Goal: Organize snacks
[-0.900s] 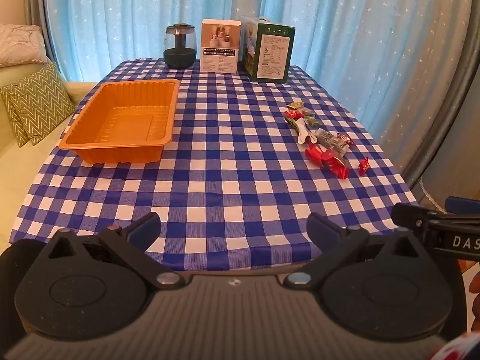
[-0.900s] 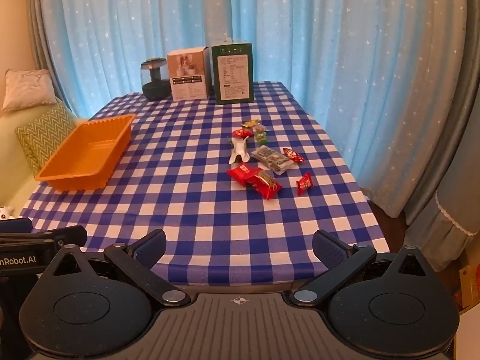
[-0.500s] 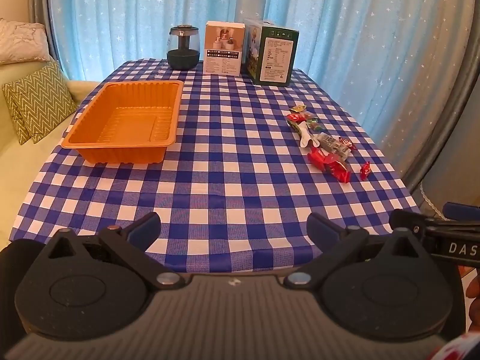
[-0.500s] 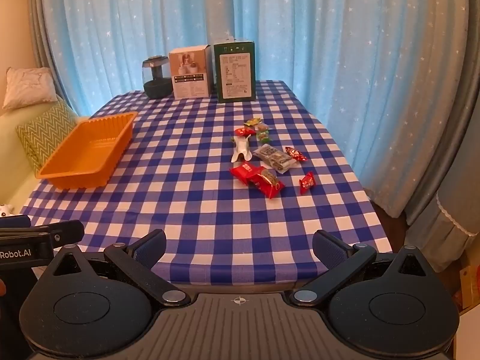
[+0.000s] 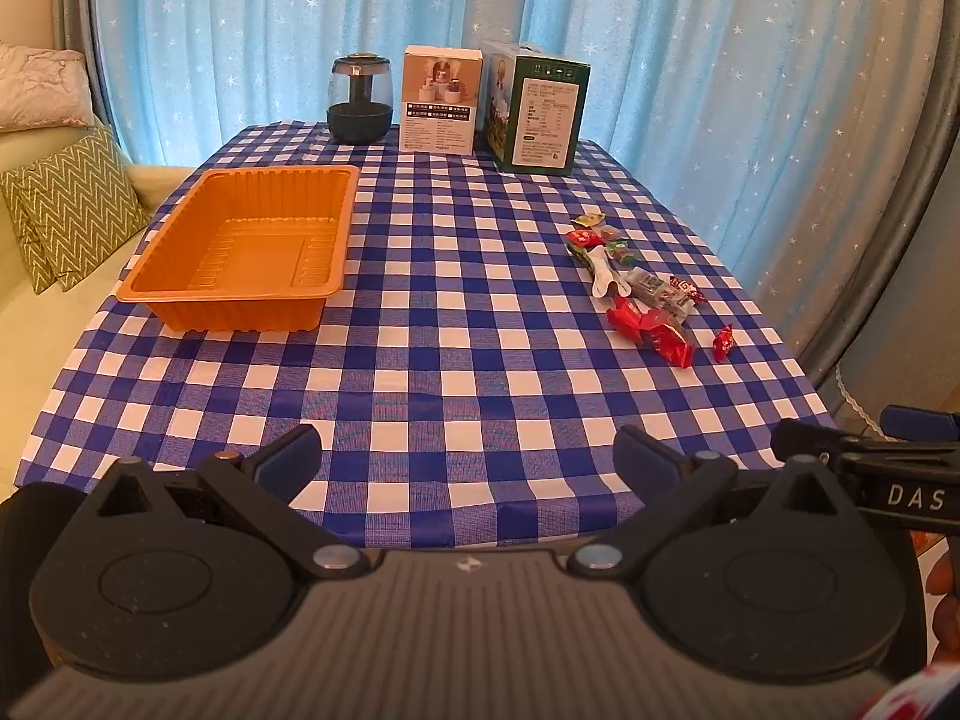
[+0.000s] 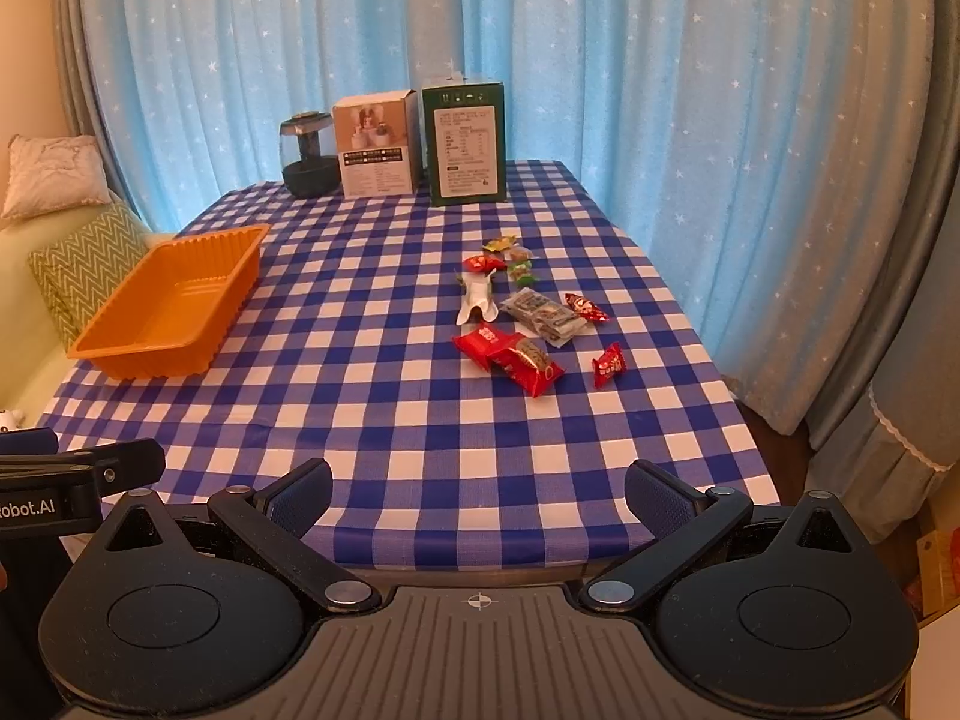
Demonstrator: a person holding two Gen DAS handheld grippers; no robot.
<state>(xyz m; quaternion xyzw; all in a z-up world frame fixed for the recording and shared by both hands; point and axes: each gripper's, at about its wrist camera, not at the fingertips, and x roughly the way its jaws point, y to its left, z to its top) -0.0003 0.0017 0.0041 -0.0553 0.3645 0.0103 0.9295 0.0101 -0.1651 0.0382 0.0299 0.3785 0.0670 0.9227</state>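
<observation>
A sofa with a zigzag-patterned green cushion sits at the far left, beside a desk covered in a blue and white checked cloth. On the left part of the desk rests an orange plastic tray, with nothing inside it. Along the far edge, in front of pale blue curtains dotted with stars, stand a dark glass jar, a white box and a green box, side by side. To the right, well apart from the tray, a loose cluster of wrapped snacks lies on the cloth: several red packets, a silver one, a white one and some small green and yellow sweets. One small red sweet lies slightly off to the right of the group. Near the front edge of the desk, the left tool hangs with its fingers spread wide and nothing between them. The right tool hangs just beside it, likewise spread wide and holding nothing, aimed toward the snacks.
</observation>
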